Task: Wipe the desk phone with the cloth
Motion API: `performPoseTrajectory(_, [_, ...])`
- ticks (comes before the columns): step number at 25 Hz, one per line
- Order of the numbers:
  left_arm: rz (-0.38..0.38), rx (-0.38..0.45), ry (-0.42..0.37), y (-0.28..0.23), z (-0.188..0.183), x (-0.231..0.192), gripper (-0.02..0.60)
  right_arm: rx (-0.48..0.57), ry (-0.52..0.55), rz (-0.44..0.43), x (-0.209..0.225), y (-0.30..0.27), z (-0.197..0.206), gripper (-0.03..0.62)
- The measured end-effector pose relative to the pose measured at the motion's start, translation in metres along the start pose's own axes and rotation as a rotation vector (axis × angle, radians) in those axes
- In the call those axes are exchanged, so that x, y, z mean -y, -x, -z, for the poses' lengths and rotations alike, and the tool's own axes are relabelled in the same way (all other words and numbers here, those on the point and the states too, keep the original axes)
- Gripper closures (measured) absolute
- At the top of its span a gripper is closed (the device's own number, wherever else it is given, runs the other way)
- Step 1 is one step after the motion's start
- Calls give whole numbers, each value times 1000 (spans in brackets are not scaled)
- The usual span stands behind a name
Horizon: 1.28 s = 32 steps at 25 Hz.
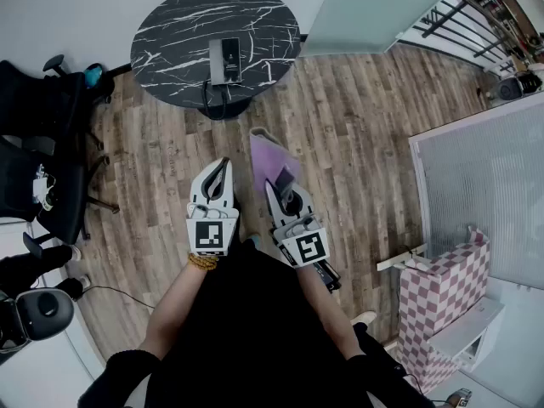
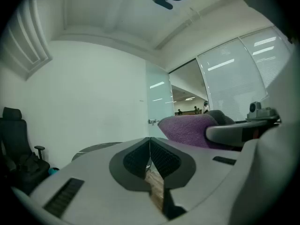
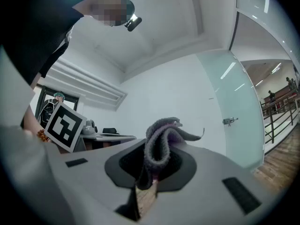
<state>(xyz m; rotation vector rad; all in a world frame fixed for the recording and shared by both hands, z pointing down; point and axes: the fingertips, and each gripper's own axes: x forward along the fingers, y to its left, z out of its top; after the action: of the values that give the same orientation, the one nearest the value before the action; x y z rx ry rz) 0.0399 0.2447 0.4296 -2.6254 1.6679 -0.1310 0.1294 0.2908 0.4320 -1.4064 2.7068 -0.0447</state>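
The desk phone (image 1: 226, 60) stands on a round black marble table (image 1: 170, 41) at the top of the head view, well ahead of both grippers. My right gripper (image 1: 276, 179) is shut on a purple cloth (image 1: 266, 154), which droops past the jaws over the wood floor. In the right gripper view the cloth (image 3: 161, 139) is folded between the pads (image 3: 123, 165). My left gripper (image 1: 223, 168) is shut with nothing in it, its pads (image 2: 161, 159) pressed together. From the left gripper view the cloth (image 2: 187, 128) shows to the right, beside the right gripper.
Black office chairs (image 1: 38, 134) stand at the left. A pink checkered box (image 1: 446, 300) and a white panel (image 1: 484, 194) are at the right. A glass wall (image 1: 374, 7) and a railing (image 1: 463, 15) lie beyond the table.
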Motion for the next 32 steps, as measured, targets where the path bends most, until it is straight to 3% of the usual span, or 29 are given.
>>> performPoseTrajectory(12, [-15, -14, 13, -84, -6, -52, 568, -23, -41, -8, 53, -83, -2, 539])
performPoseTrajectory(22, [-49, 36, 52, -155, -34, -127, 568, -60, -44, -11, 90, -189, -10, 539])
performPoseTrajectory(32, [-52, 64, 58, -221, -40, -207, 568, -50, -49, -15, 116, -297, -13, 539])
